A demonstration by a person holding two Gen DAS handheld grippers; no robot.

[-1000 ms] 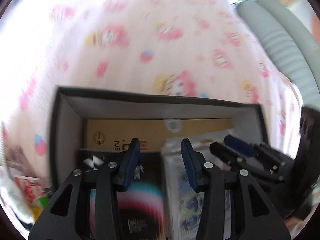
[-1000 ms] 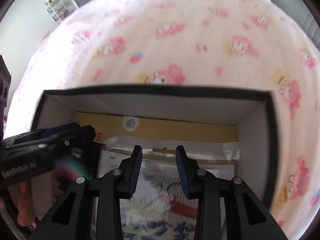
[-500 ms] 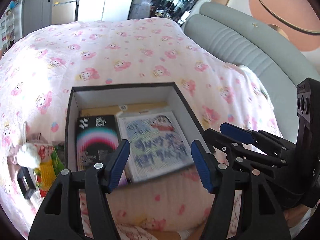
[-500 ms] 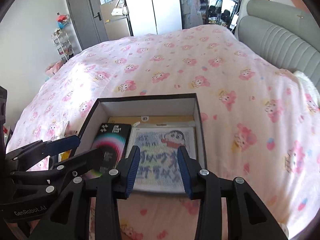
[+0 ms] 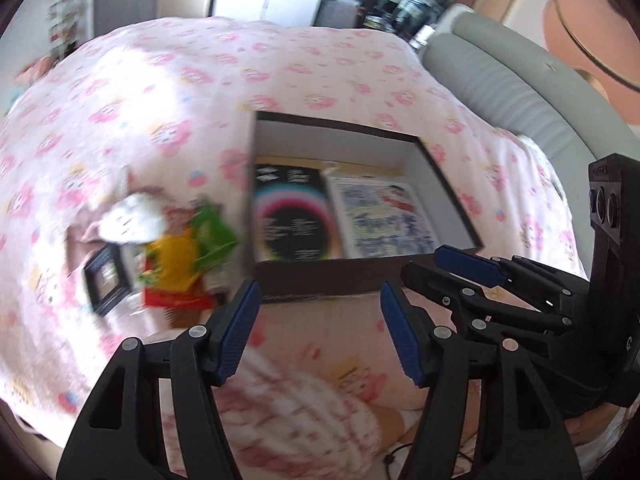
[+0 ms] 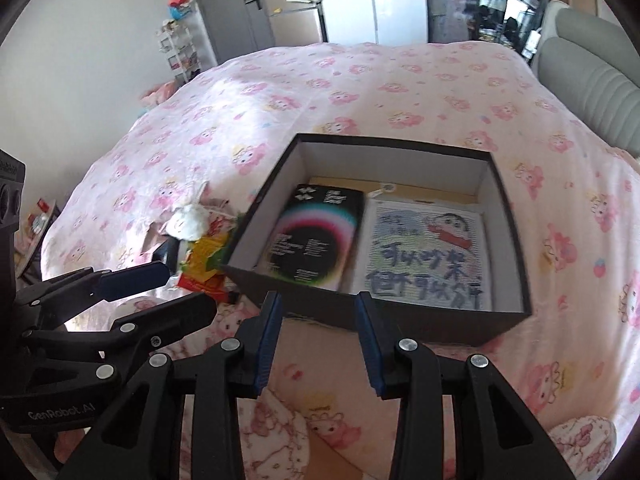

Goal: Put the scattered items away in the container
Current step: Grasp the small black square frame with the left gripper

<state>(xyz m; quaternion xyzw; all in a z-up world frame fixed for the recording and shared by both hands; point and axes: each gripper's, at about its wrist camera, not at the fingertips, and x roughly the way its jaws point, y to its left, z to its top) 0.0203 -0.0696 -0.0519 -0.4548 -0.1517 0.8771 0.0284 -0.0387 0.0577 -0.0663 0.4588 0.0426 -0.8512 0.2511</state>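
A black open box (image 5: 320,284) (image 6: 384,146) stands on the pink bedspread. Inside lie a black packet with a rainbow ring (image 5: 292,220) (image 6: 316,236) and a flat packet with a cartoon drawing (image 5: 384,216) (image 6: 428,256). Left of the box lies a loose pile: a white plush toy (image 5: 132,218) (image 6: 188,222), yellow, green and red snack packets (image 5: 180,264) (image 6: 204,260) and a small black frame (image 5: 106,280). My left gripper (image 5: 320,300) and right gripper (image 6: 318,304) hover in front of the box's near wall, side by side. Both are open with nothing between the fingers.
The bedspread (image 6: 360,80) covers the whole bed. A grey padded headboard (image 5: 520,92) (image 6: 592,80) runs along the right. Beyond the bed stand grey doors and a white wardrobe (image 6: 392,0), with a small shelf rack (image 6: 180,48) at the left wall. Pink patterned clothing (image 5: 300,400) shows below the grippers.
Both grippers have drawn back and up out of the box, leaving the black packet and the cartoon packet inside. Their jaws stand wider. The loose pile left of the box has come into view.
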